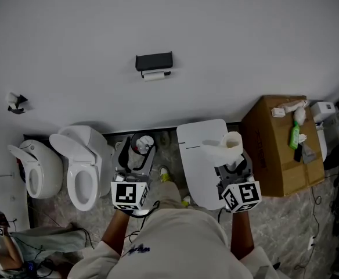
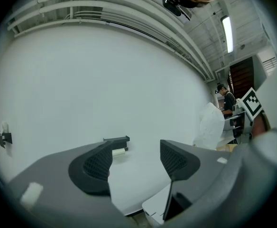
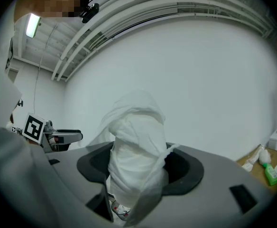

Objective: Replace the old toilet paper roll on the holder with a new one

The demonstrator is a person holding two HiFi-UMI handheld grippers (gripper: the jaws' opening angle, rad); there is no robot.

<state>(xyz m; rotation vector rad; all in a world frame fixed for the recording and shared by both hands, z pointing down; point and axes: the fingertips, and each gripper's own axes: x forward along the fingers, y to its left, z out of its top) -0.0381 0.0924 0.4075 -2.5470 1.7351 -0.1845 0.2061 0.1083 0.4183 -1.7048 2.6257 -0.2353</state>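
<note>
The black holder [image 1: 154,61] sits at the upper middle of the head view, alone on a wide white wall [image 1: 227,28], with the old roll [image 1: 155,75] hanging along its lower edge. The wall around it is bare on all sides. The only other fitting is a small bracket [image 1: 15,102] far to the left.

The left gripper [image 1: 136,156] is at lower centre. Its jaws are spread with nothing between them, and in the left gripper view [image 2: 133,163] the holder [image 2: 115,140] shows in the gap, well apart from the tips. The right gripper [image 1: 232,158] pinches the new toilet paper roll [image 1: 230,145], which is loosely wrapped and stands upright. In the right gripper view, both dark pads [image 3: 186,167] press the roll's [image 3: 137,141] sides.

On the floor, room is tight. 2 white toilets [image 1: 82,167] fill the lower left, and a white panel [image 1: 195,161] lies between the grippers. A cardboard box [image 1: 274,156] at the right carries a green bottle [image 1: 295,133], and any print on the bottle is too small to read. The 2 marker cubes [image 1: 129,194] carry black-and-white square patterns.
</note>
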